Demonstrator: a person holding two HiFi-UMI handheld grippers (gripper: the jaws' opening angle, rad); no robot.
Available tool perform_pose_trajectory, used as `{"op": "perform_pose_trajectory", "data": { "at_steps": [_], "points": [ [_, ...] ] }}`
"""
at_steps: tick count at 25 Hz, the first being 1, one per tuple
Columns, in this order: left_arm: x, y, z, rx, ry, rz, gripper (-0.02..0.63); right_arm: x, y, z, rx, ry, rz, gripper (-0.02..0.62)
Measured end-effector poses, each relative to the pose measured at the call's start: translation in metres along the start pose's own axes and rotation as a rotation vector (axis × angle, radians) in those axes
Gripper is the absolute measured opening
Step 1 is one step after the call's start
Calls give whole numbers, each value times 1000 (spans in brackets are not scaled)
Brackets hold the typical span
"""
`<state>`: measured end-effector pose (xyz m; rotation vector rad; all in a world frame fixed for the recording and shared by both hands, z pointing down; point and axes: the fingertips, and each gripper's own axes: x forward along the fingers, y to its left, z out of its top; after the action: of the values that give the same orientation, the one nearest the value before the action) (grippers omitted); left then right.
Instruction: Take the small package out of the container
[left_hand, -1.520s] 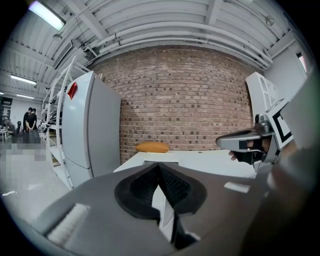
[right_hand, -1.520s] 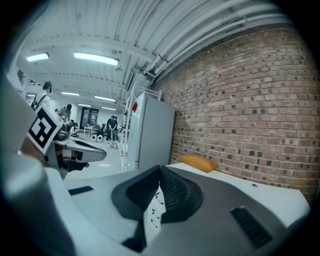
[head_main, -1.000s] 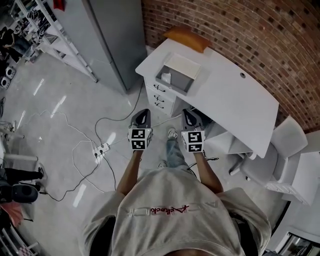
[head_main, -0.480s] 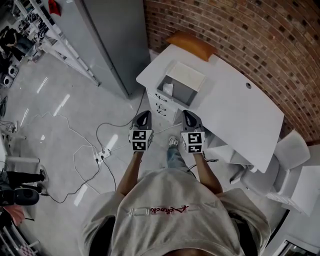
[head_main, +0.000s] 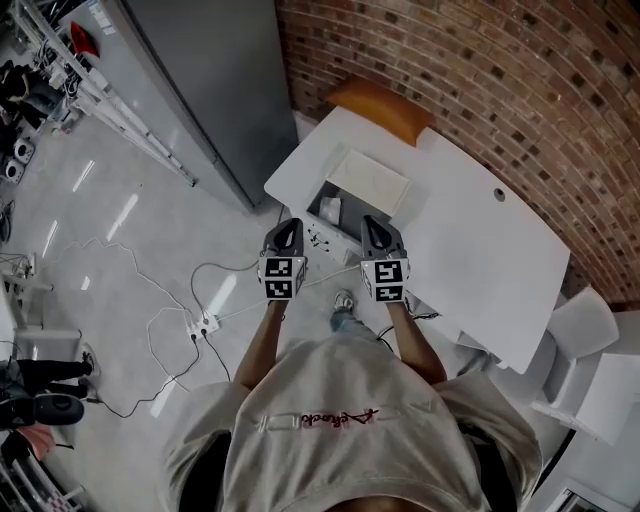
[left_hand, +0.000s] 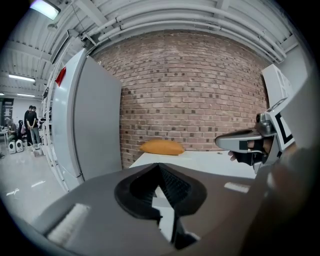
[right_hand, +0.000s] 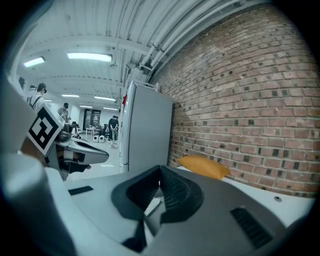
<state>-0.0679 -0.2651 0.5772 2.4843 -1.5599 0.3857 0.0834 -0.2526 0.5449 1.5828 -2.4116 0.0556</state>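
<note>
In the head view a grey open-topped container (head_main: 352, 216) stands near the front edge of a white desk (head_main: 470, 230), with a white flap (head_main: 368, 181) lying behind it. A small white package (head_main: 330, 210) rests in the container's left end. My left gripper (head_main: 288, 226) and right gripper (head_main: 372, 224) are held side by side in the air just in front of the desk edge, either side of the container. Both are shut and hold nothing. The left gripper view (left_hand: 159, 166) and the right gripper view (right_hand: 160, 170) show the jaws meeting at their tips, and neither shows the container.
An orange cushion (head_main: 383, 100) lies at the desk's far end against the brick wall (head_main: 480, 70). A tall grey cabinet (head_main: 200, 70) stands to the left. Cables and a power strip (head_main: 200, 325) lie on the floor. White chairs (head_main: 580, 320) are at the right.
The person has moved closer to the desk. The container now lies right beyond the gripper tips, where before it was well ahead. Both grippers stay shut.
</note>
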Motion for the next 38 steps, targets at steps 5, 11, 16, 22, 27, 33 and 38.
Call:
{"op": "perform_pose_trajectory", "data": {
  "at_steps": [5,11,16,22,27,33,38],
  "points": [
    [36,12,22,6,-8,17,9,34,-25,13,-4,-13,15,11],
    [75,21,41,8,-20,39,9,71,-52,22,-9,-27,38,11],
    [99,33,53,11,-26,64,9,101,-67,29,-8,-38,65,11],
    [109,43,51,3,-11,98,9,124,-69,28,-7,-33,107,11],
    [107,50,41,-1,20,108,9,133,-63,19,7,-7,124,11],
    [108,64,27,-14,49,104,9,137,-52,7,16,24,136,11],
    [113,74,26,-14,56,73,9,141,-49,1,23,58,102,11]
  ]
}}
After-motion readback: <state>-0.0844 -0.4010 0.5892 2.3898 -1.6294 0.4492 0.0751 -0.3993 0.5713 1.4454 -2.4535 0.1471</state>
